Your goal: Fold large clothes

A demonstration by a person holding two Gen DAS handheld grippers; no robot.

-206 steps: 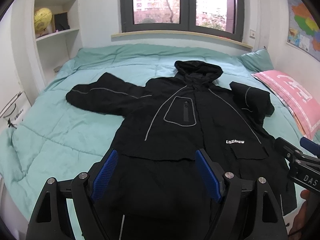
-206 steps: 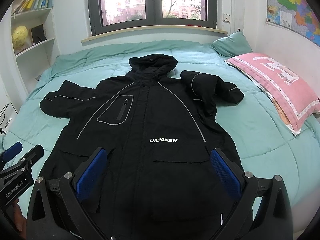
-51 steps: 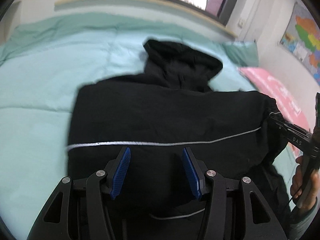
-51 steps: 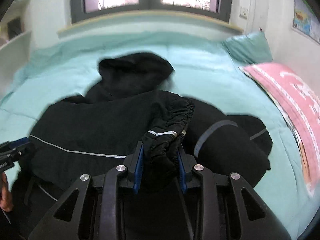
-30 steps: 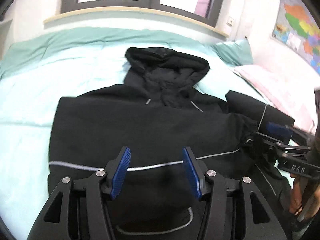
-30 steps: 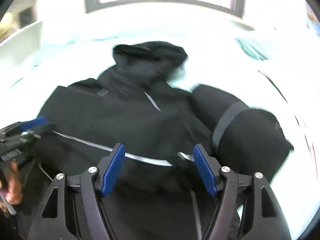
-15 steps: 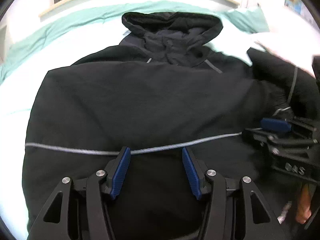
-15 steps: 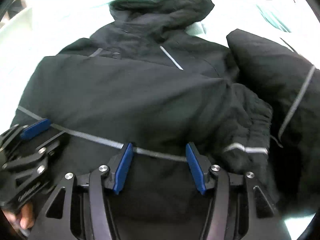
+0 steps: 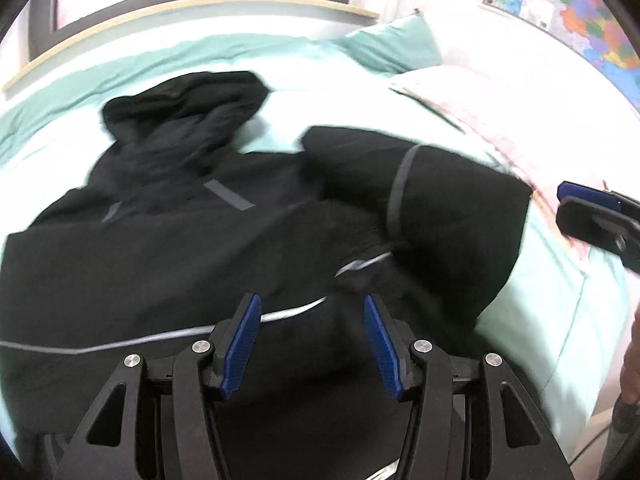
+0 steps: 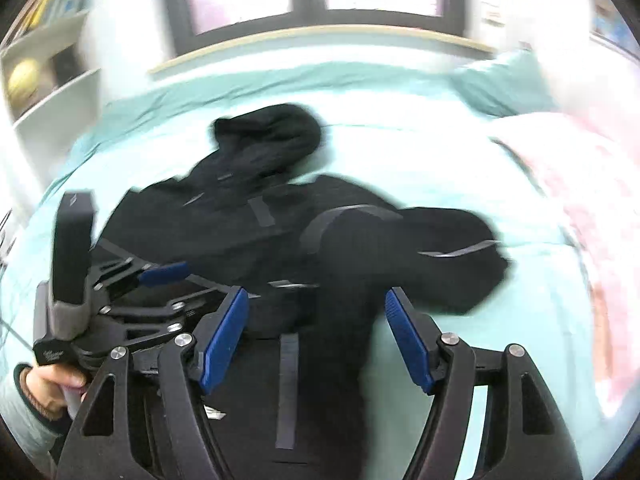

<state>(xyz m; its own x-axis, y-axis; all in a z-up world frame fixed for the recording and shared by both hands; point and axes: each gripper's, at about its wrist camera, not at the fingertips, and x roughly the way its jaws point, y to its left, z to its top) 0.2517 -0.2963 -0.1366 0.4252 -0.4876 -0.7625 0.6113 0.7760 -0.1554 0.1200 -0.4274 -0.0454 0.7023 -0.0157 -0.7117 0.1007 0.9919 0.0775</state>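
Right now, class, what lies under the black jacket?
The black jacket lies on the teal duvet, which shows around its edges. One sleeve is bunched at its right. The bedding directly beneath is covered.

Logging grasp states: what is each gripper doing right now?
Left gripper: open, holding nothing, above the black hooded jacket.
Right gripper: open, holding nothing.

Jacket [image 9: 168,264] on bed [image 9: 560,320] before my tongs, hood [image 9: 180,112] far, pillows [image 9: 500,108] right, shelf [image 10: 52,96] left.
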